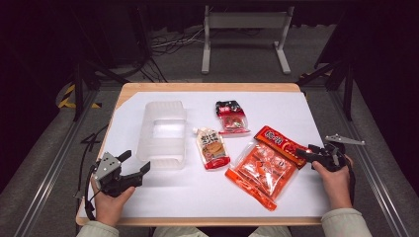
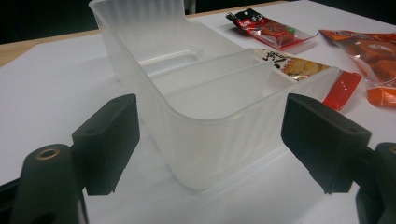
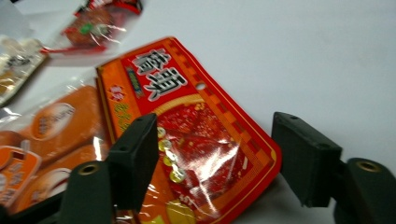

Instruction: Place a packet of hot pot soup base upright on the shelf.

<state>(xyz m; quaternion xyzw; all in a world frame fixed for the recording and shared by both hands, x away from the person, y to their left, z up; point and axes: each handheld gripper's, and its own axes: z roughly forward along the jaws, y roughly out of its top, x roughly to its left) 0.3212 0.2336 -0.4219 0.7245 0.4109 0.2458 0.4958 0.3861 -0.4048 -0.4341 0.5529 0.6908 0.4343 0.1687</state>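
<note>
Translucent plastic bin (image 1: 163, 134) sits empty at table-left, snack packets spread loose to its right, probably staged for packing into it. Left gripper (image 1: 133, 167) gapes just short of the bin's near end (image 2: 210, 140). Right gripper (image 1: 302, 154), also agape, straddles the red packet's (image 3: 201, 140) corner, holding nothing.

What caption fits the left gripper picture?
Open left gripper faces a clear plastic bin, with snack packets behind it.

Large orange bag (image 3: 51, 140) cut off at left edge, print blurred
</note>
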